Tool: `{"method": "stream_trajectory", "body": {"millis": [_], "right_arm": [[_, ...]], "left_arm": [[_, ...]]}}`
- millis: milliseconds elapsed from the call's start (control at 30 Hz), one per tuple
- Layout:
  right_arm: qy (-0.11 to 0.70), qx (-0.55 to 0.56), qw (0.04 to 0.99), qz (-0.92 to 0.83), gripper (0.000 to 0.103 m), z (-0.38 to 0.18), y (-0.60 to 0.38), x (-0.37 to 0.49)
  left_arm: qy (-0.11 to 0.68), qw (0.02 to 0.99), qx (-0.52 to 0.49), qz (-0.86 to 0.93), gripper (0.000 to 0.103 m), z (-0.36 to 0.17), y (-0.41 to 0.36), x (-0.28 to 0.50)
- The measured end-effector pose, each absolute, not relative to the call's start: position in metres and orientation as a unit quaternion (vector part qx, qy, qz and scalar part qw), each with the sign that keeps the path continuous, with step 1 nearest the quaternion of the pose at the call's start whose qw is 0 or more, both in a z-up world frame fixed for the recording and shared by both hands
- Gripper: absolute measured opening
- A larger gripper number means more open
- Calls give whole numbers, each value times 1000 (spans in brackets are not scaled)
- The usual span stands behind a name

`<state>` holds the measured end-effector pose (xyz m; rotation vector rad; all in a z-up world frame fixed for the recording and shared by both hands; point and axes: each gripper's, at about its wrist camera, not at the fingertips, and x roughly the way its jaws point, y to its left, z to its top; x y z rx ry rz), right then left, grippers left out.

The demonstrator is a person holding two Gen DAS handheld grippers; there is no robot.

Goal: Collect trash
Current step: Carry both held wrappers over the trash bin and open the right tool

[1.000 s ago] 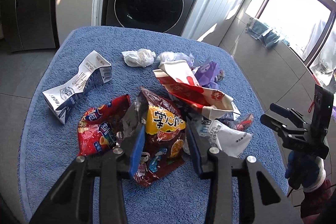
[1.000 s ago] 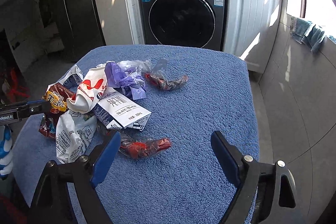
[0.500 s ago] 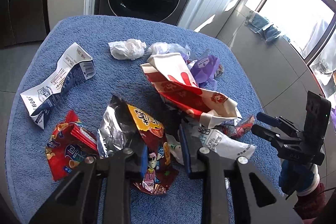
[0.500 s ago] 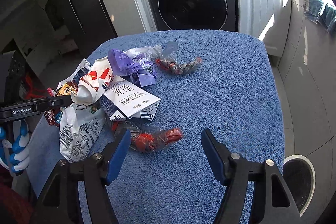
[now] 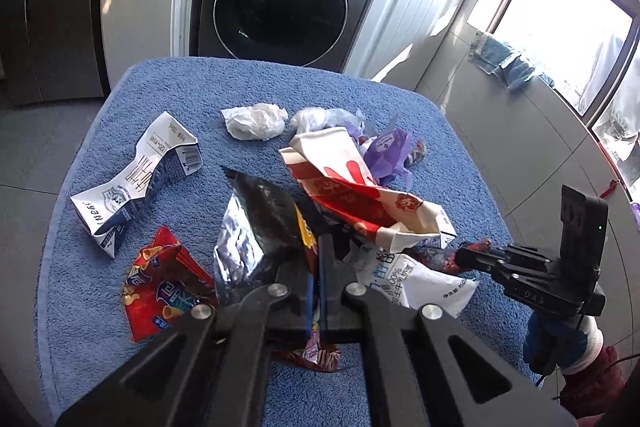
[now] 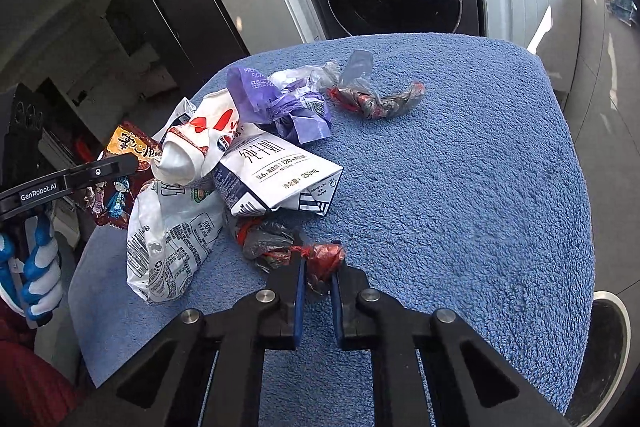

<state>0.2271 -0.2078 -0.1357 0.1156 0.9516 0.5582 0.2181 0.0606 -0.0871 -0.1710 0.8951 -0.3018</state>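
the left gripper [image 5: 318, 267] was pinched tight on the dark red foil-lined snack bag [image 5: 260, 227], its silver inside flaring up off the blue terry towel [image 5: 280, 87] that covered the table. over on the other side, the right gripper [image 6: 318, 275] was squeezed onto the twisted red-and-grey plastic wrapper [image 6: 288, 247], jaws nearly together with the crumpled end bunched between them. two grabs on, then, but nothing looked binned yet. plenty was left on the towel: the flattened white-and-navy milk carton [image 5: 136, 183] off to the left, the crumpled white tissue [image 5: 256, 121], the red-and-white paper carton [image 5: 352, 187], the purple plastic bag [image 6: 276, 99], a second twisted red-and-grey wrapper [image 6: 376, 99], the red chip packet [image 5: 164, 287], the white printed pouch [image 6: 168, 239] and another white-and-navy milk carton [image 6: 276, 175]. a round dark bin [image 6: 608, 359] sat on the floor at the right edge of the table. by my read, the job was barely begun.
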Motion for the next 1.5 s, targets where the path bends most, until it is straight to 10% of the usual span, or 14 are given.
{"method": "stream_trajectory", "body": {"millis": [867, 1500], "right_arm": [[305, 48, 937, 165, 7, -28, -281, 98], [382, 76, 915, -106, 7, -88, -490, 69]], "left_arm": [[296, 935, -20, -193, 1, 43, 23, 141], [396, 811, 116, -415, 2, -28, -310, 200]]}}
